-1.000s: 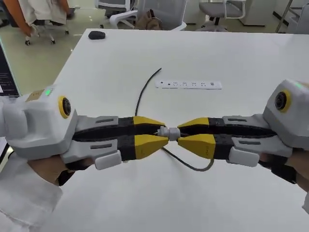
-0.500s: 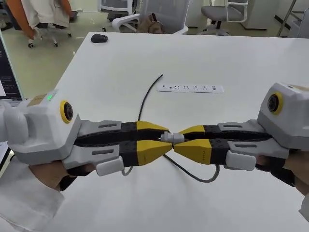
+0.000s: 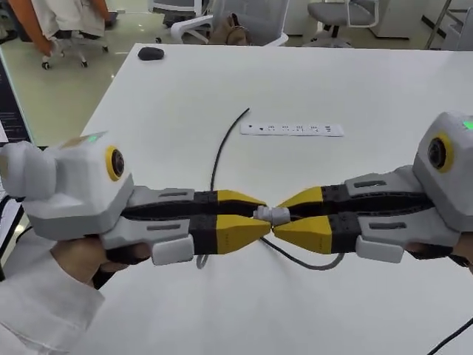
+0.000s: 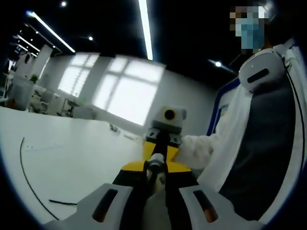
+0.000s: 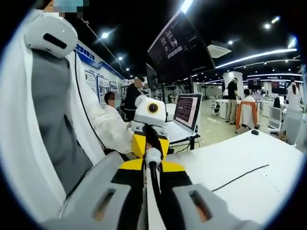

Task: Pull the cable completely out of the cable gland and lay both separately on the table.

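L gripper (image 3: 260, 215), gland (image 3: 276, 215); pwr strip (image 3: 292, 129) beyond

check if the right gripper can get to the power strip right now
Probably not yet. The table up to the power strip looks free, but the right gripper is shut on the cable at the gland, held by the left gripper; it would have to let go first.

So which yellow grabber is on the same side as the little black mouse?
The left gripper, held at the head view's left. The black mouse lies at the table's far left edge; the right gripper is on the opposite side.
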`<state>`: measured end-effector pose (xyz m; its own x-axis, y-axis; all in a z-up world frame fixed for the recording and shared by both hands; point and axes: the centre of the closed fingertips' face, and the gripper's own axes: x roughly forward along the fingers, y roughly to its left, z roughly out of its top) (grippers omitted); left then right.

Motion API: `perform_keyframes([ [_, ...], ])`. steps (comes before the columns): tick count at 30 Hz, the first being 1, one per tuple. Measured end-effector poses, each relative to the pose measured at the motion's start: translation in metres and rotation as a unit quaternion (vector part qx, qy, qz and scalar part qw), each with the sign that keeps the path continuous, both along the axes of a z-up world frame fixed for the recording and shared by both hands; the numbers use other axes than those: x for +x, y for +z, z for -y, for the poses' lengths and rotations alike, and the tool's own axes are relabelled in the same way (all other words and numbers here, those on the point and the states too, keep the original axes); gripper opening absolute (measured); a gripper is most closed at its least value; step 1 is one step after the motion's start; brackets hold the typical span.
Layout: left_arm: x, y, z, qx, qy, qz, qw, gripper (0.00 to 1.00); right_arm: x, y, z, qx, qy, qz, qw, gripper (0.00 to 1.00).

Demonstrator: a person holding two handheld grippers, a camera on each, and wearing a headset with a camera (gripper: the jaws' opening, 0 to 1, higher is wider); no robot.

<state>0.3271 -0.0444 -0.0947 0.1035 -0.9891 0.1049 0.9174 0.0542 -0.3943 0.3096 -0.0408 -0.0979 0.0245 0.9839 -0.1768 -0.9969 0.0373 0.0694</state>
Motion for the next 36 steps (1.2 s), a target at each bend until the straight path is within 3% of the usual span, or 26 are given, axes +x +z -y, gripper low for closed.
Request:
perform_keyframes([
  [2,0.003,0.001,0.0,-0.011,-0.003,-0.027,0.9996,0.14,0.001,-0.001,0.0,-0.004,-0.001,0.015,0.9999,0.07],
  [3,0.002,0.004,0.0,-0.025,-0.006,-0.047,0.9985,0.14,0.004,-0.013,0.006,-0.043,-0.006,0.039,0.9983,0.05],
  [5,0.009,-0.005,-0.003,0.008,0.011,-0.011,0.9998,0.14,0.005,-0.004,-0.014,0.003,0.026,0.076,0.9967,0.0],
  [6,0.006,0.003,0.0,-0.003,0.007,0.024,0.9997,0.14,0.008,-0.014,-0.013,-0.007,0.012,0.024,0.9996,0.0],
  [7,0.008,0.002,0.001,0.015,0.024,0.043,0.9987,0.14,0.012,-0.018,-0.012,0.007,0.007,-0.023,0.9997,0.01],
  [8,0.011,0.003,0.001,0.014,0.033,0.046,0.9983,0.14,0.02,-0.021,-0.013,0.009,-0.015,-0.029,0.9994,0.01],
  [9,0.009,0.005,0.0,0.012,0.023,0.042,0.9988,0.14,0.018,-0.02,-0.015,0.02,-0.008,-0.025,0.9995,0.01],
  [11,0.01,0.008,0.0,0.012,0.025,0.059,0.9979,0.15,0.019,-0.014,-0.014,0.039,-0.009,-0.048,0.998,0.02],
  [15,0.012,0.008,-0.005,0.017,0.027,0.065,0.9974,0.15,0.02,0.005,-0.005,0.085,-0.009,-0.077,0.9933,0.18],
  [21,0.014,0.012,-0.007,0.007,0.034,0.074,0.9967,0.15,0.018,0.007,0.0,0.075,-0.009,-0.086,0.9934,0.21],
  [25,0.009,0.009,0.0,0.013,0.025,0.083,0.9962,0.15,0.016,0.012,-0.003,0.085,-0.007,-0.089,0.9924,0.12],
  [28,0.01,0.009,-0.001,0.013,0.03,0.088,0.9956,0.15,0.016,0.008,-0.002,0.079,-0.002,-0.103,0.9916,0.12],
  [31,0.011,0.011,-0.002,0.007,0.035,0.091,0.9952,0.15,0.015,0.008,-0.001,0.073,-0.001,-0.094,0.9929,0.11],
  [33,0.011,0.016,-0.003,-0.005,0.036,0.088,0.9954,0.15,0.015,0.015,-0.001,0.083,-0.001,-0.083,0.993,0.11],
  [35,0.011,0.018,-0.003,-0.009,0.036,0.089,0.9953,0.15,0.016,0.018,0.0,0.088,-0.002,-0.107,0.9903,0.1],
  [36,0.013,0.018,-0.002,-0.004,0.037,0.085,0.9956,0.15,0.017,0.018,0.0,0.084,-0.003,-0.104,0.991,0.1],
])
